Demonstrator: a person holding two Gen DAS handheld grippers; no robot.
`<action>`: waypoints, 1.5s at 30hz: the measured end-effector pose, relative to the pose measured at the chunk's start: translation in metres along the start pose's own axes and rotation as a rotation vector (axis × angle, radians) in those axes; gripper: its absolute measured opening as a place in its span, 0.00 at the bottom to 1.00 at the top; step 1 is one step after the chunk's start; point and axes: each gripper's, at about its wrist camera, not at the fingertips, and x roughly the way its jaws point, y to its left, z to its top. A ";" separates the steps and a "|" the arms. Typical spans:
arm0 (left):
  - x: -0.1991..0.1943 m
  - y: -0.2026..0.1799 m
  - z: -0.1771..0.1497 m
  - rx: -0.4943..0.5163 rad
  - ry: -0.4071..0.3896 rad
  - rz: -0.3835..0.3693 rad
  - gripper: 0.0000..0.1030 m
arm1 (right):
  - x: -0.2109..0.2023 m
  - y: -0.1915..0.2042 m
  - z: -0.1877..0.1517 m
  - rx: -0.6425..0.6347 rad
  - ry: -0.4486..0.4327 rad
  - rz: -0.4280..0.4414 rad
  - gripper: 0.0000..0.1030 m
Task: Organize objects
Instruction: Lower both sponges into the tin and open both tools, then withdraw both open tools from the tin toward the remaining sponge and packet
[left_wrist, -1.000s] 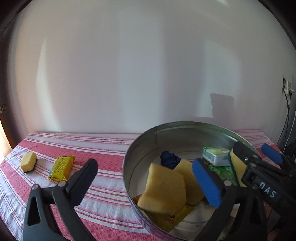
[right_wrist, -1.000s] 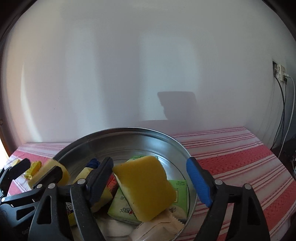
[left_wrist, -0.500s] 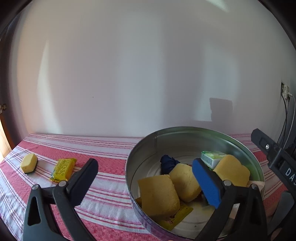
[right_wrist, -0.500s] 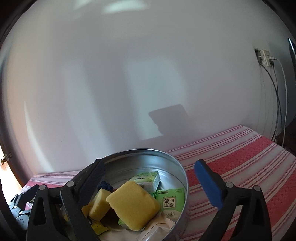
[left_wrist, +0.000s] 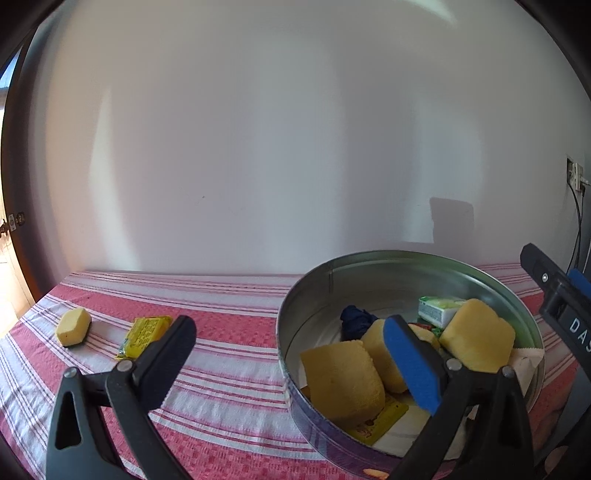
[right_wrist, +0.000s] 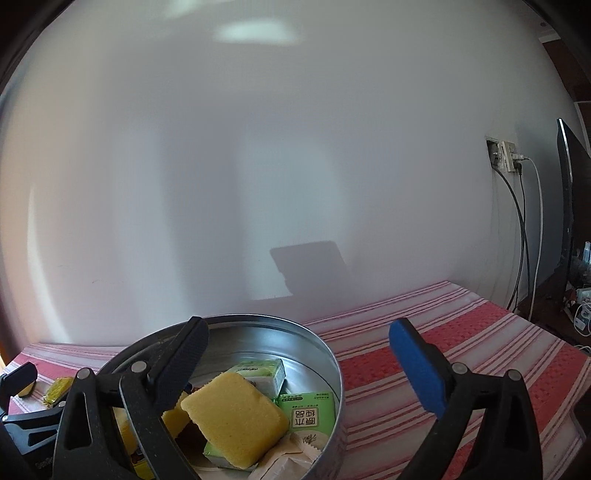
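The right gripper (right_wrist: 299, 365) has its jaws spread wide with nothing between them; they have just been opening, and the yellow sponge (right_wrist: 234, 417) lies free below them inside the round metal tin (right_wrist: 332, 373), on top of green cartons (right_wrist: 308, 413). The left gripper (left_wrist: 284, 358) also has its jaws apart and empty, the blue pad hanging over the tin's near side and the black one over the striped cloth.

Only the left wrist view shows what lies outside the tin (left_wrist: 295, 332): a small yellow sponge piece (left_wrist: 73, 326) and a yellow packet (left_wrist: 146, 336) on the cloth, well to the left of the tin and apart from each other. It also shows two more sponge blocks (left_wrist: 343, 384) in the tin's near half, a dark blue crumpled thing (left_wrist: 356, 319) at the back, and a black part of the right gripper at the right edge. The right wrist view alone shows the printed green carton faces, a wall socket (right_wrist: 506, 155) with cables, and a dark flat panel edge at the far right.

The tabletop carries a red-and-white striped cloth (left_wrist: 229, 314) and stands against a plain white wall.

The tin's bottom layer is mostly covered; the wrappers there are hard to read.
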 end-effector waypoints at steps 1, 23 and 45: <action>0.000 0.001 0.000 -0.003 0.001 0.002 1.00 | -0.001 0.000 0.000 0.000 -0.004 0.002 0.97; -0.003 0.010 -0.007 0.027 -0.025 0.041 1.00 | -0.001 0.018 -0.005 -0.094 0.055 -0.046 0.97; -0.018 0.031 -0.012 0.016 -0.043 0.065 1.00 | -0.020 0.041 -0.011 -0.117 0.059 -0.069 0.97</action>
